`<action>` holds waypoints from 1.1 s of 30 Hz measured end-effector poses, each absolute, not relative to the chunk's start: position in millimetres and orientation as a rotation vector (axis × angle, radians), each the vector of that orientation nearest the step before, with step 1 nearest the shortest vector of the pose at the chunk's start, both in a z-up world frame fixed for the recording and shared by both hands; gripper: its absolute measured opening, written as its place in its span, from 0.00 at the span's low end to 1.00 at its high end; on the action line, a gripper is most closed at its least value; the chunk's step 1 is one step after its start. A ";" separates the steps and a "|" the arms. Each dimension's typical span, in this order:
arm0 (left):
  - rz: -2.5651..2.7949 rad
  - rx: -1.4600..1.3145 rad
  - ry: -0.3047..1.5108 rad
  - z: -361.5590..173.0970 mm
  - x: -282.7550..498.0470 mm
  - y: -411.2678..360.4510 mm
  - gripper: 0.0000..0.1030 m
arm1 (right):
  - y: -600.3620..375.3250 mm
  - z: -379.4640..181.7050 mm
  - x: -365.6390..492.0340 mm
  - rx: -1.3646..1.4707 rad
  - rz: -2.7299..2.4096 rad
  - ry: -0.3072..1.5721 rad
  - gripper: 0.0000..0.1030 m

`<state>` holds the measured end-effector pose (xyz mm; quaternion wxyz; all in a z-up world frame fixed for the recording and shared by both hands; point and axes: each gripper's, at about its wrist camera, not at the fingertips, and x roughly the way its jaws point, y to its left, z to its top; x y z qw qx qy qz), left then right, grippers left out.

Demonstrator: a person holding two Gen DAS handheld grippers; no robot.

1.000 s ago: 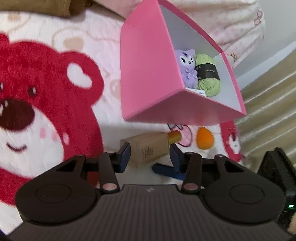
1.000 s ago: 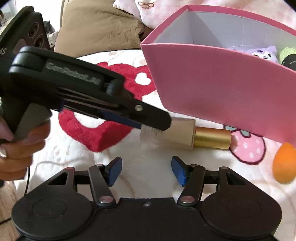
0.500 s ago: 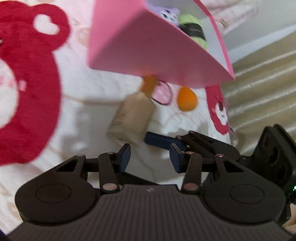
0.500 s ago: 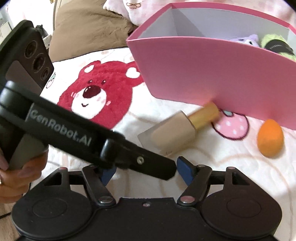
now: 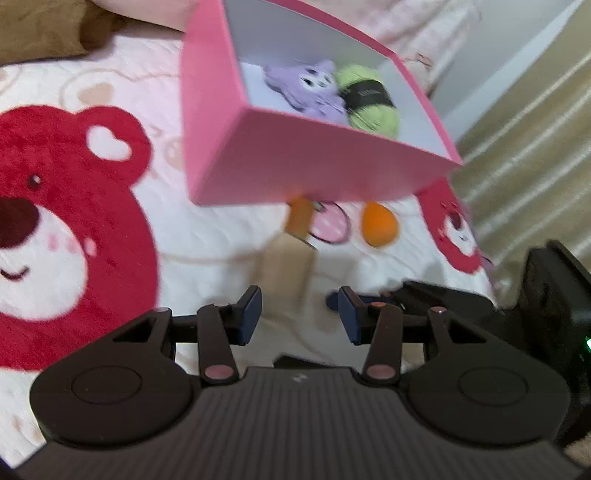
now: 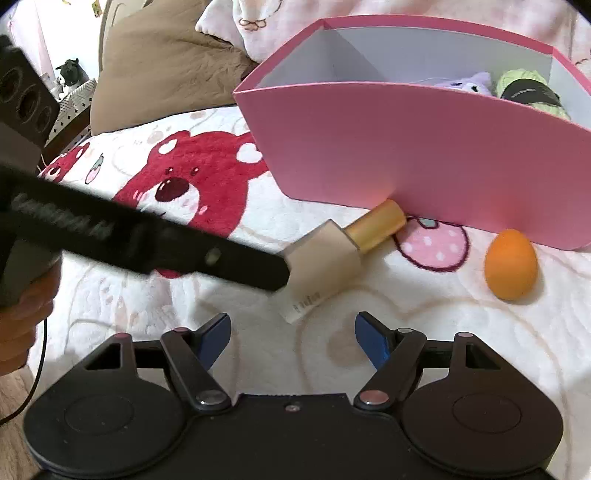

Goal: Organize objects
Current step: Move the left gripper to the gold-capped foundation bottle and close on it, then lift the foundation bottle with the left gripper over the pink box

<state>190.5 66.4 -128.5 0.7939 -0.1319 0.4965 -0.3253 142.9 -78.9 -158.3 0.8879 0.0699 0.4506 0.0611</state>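
A beige bottle with a gold cap lies on the bear blanket, its cap end against the pink box. The box holds a purple plush and a green yarn ball. An orange egg-shaped sponge sits right of the bottle. My left gripper is open and empty, just short of the bottle's base; in the right wrist view the left gripper reaches in from the left to that base. My right gripper hangs near the bottle's base, jaws opening, nothing between them.
A white blanket with a red bear print covers the bed. A brown cushion and a pink patterned pillow lie behind the box. Beige striped fabric runs along the right. A hand holds the left gripper.
The bottle has swung from lying crosswise to pointing its cap at the box. My left gripper has drawn back off it. The right gripper's jaws stand wider apart.
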 end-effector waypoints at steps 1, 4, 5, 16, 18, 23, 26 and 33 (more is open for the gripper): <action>-0.689 -0.285 1.070 -130.5 194.4 69.2 0.42 | -77.7 -160.0 144.7 0.146 0.130 0.935 0.76; -0.688 -0.294 1.116 -147.2 205.3 60.5 0.43 | -74.6 -165.0 148.7 0.135 0.126 0.926 0.76; -0.687 -0.305 1.122 -150.8 205.2 59.0 0.43 | -73.8 -165.4 149.0 0.128 0.125 0.921 0.76; -0.770 -0.503 1.169 -157.9 200.0 51.1 0.42 | -86.9 -159.8 143.3 0.132 0.077 0.907 0.80; -0.735 -0.469 1.167 -160.2 199.7 48.1 0.42 | -87.9 -163.5 146.9 0.133 0.062 0.912 0.80; -0.683 -0.430 1.167 -169.5 202.0 46.8 0.45 | -86.6 -169.5 147.9 0.049 0.005 0.926 0.52; -0.681 -0.439 1.162 -171.1 202.5 48.1 0.43 | -95.0 -166.4 148.8 0.066 -0.022 0.927 0.45; -0.679 -0.527 1.146 -183.7 201.7 38.4 0.45 | -93.3 -171.2 147.6 0.039 -0.023 0.914 0.45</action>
